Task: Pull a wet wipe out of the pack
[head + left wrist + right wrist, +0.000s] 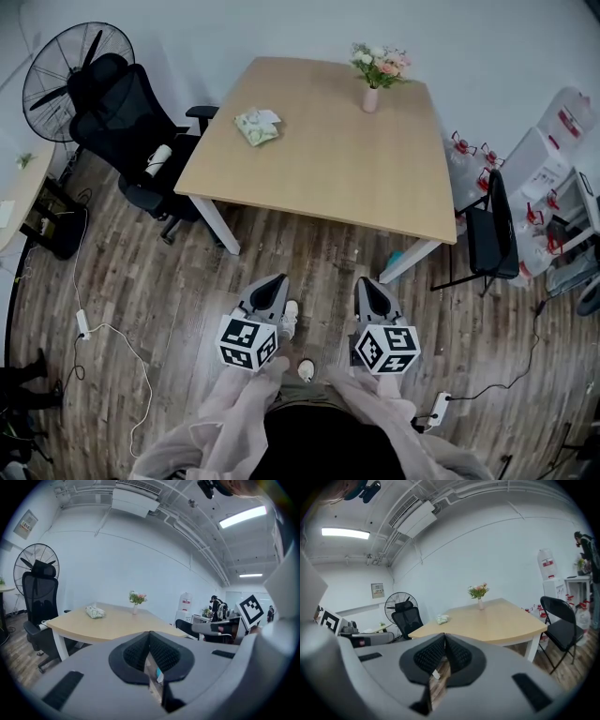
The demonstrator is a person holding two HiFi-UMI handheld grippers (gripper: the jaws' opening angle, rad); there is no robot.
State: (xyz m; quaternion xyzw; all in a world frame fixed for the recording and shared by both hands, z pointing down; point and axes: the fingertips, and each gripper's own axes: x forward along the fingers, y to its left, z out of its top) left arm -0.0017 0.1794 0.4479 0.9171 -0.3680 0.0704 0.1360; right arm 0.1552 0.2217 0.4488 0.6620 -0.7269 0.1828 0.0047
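- The left gripper point(275, 281) and the right gripper point(370, 283) both have their jaws pressed together at the tips with nothing between them. They hang side by side over the wood floor, close to the person's body.
- The pack point(257, 127) lies on the table point(328, 187) near its far left corner, well apart from both grippers. It is too small here to make out its opening.
- It looks like soft, crumpled film and is probably light, so it would likely lift or slide under a tug. One gripper should pin it down.
- A wipe would be thin, limp and damp. It is best pinched at its exposed tip and drawn out steadily.
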